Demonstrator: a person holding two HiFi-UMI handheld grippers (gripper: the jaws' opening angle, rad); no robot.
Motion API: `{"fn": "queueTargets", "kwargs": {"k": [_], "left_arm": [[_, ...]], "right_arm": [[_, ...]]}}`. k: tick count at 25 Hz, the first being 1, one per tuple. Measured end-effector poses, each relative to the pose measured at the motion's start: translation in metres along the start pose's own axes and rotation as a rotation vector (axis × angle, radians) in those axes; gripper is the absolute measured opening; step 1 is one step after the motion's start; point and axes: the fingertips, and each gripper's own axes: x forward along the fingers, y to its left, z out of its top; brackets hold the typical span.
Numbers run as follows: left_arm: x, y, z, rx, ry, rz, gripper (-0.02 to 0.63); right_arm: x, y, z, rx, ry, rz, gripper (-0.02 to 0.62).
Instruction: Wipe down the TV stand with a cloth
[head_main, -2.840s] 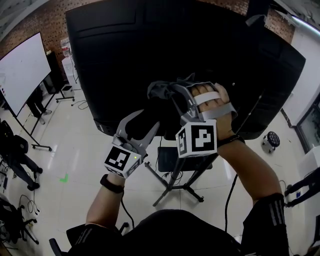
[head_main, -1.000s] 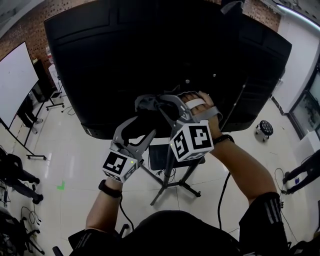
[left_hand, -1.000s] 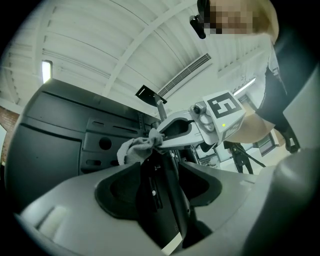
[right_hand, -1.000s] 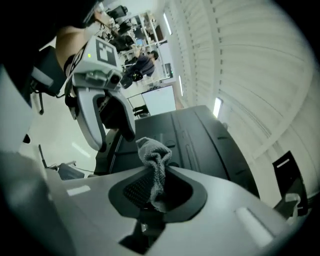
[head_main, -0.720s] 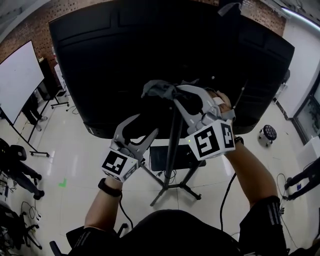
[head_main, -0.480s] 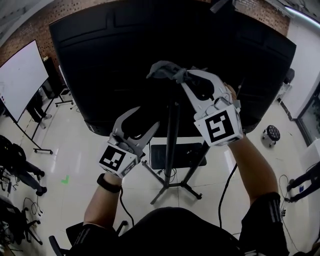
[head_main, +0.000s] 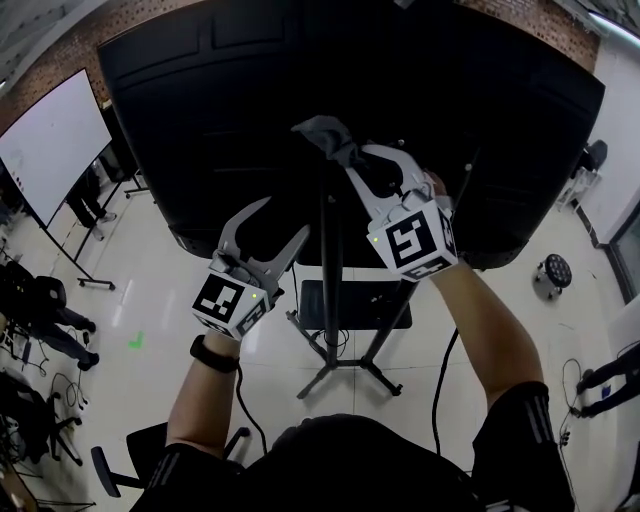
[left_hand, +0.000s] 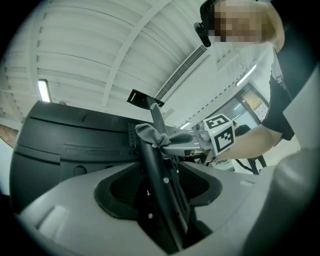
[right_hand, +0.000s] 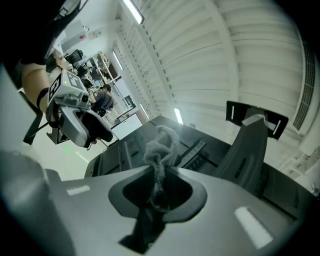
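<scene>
The grey cloth (head_main: 322, 133) hangs bunched from my right gripper (head_main: 345, 155), which is shut on it. It is held high against the top of the black stand pole (head_main: 330, 260), where the pole meets the back of the TV (head_main: 200, 120). In the right gripper view the cloth (right_hand: 160, 142) sticks up out of the closed jaws. My left gripper (head_main: 280, 218) hovers lower and to the left of the pole. Its jaws are opening, and nothing is pressed between them. From the left gripper view the pole (left_hand: 162, 200) runs up ahead of the gap to the cloth (left_hand: 150, 134).
The stand's spread legs (head_main: 340, 372) and a dark shelf (head_main: 345, 305) sit below on the pale tiled floor. A whiteboard (head_main: 55, 140) and office chairs (head_main: 40, 310) stand at the left. A cable (head_main: 440, 370) trails down right of the stand.
My right gripper rolled and carried the cloth up the pole towards the TV's back. The left gripper rose a little, staying left of the pole.
</scene>
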Motion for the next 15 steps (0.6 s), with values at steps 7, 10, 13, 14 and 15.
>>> {"fn": "queueTargets", "kwargs": {"k": [7, 10, 13, 14, 15], "left_arm": [[-0.004, -0.019, -0.032, -0.017, 0.069, 0.039, 0.265], [-0.008, -0.027, -0.042, -0.016, 0.087, 0.065, 0.265], [-0.011, -0.035, -0.050, -0.012, 0.114, 0.085, 0.265], [-0.013, -0.038, -0.053, -0.013, 0.126, 0.091, 0.265], [-0.015, -0.040, -0.057, -0.015, 0.136, 0.101, 0.265]], "right_arm": [[-0.005, 0.038, -0.036, 0.036, -0.007, 0.090, 0.052], [-0.008, 0.054, -0.048, 0.031, -0.008, 0.127, 0.052], [-0.011, 0.070, -0.062, 0.047, -0.006, 0.162, 0.052], [-0.013, 0.076, -0.067, 0.053, -0.005, 0.174, 0.052], [-0.014, 0.082, -0.072, 0.056, -0.004, 0.185, 0.052]]}}
